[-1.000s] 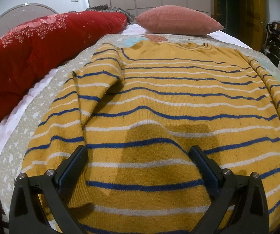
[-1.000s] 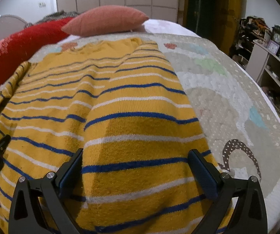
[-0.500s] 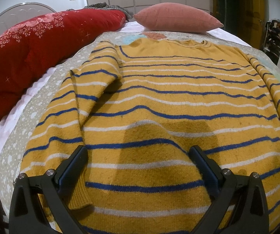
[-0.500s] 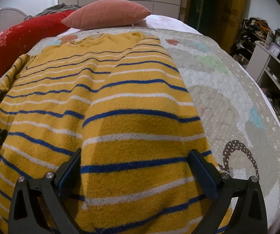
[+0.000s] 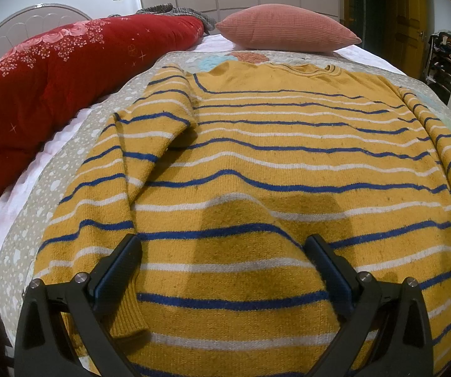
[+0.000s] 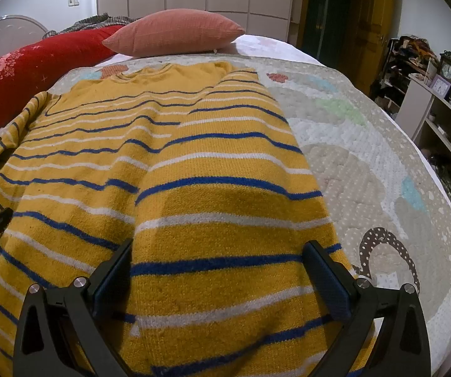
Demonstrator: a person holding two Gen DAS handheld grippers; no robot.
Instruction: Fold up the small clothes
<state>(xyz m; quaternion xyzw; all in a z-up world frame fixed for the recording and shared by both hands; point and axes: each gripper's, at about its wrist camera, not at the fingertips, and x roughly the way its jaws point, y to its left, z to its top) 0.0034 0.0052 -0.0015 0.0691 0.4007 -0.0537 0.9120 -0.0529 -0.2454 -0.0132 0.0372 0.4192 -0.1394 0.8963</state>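
The sweater lies flat on the quilt, which covers the bed. Its long axis runs from 6 to 12 o'clock in both my views: hem at 6, nearest me, collar at 12, toward the pillow. The pillow sits just beyond the collar, apart from it. The sweater is yellow with blue and white stripes running across, 9 to 3.

Left sleeve: folded inward over the body, cuff lying at about 7 o'clock in my left view, just beside the left finger of that tool. Right sleeve: laid along the body's edge at 3 o'clock in that same view.

My left gripper is spread wide, fingers well apart, nothing clamped between them. It hovers over the hem area; I cannot tell whether the fingertips touch the knit.

My right gripper is likewise spread wide and holds nothing. It sits over the right hem corner, with the sweater's side edge running past its right finger. Contact with the knit: cannot tell.

A red duvet lies along the bed at 9 to 10 o'clock, clear of the sweater.
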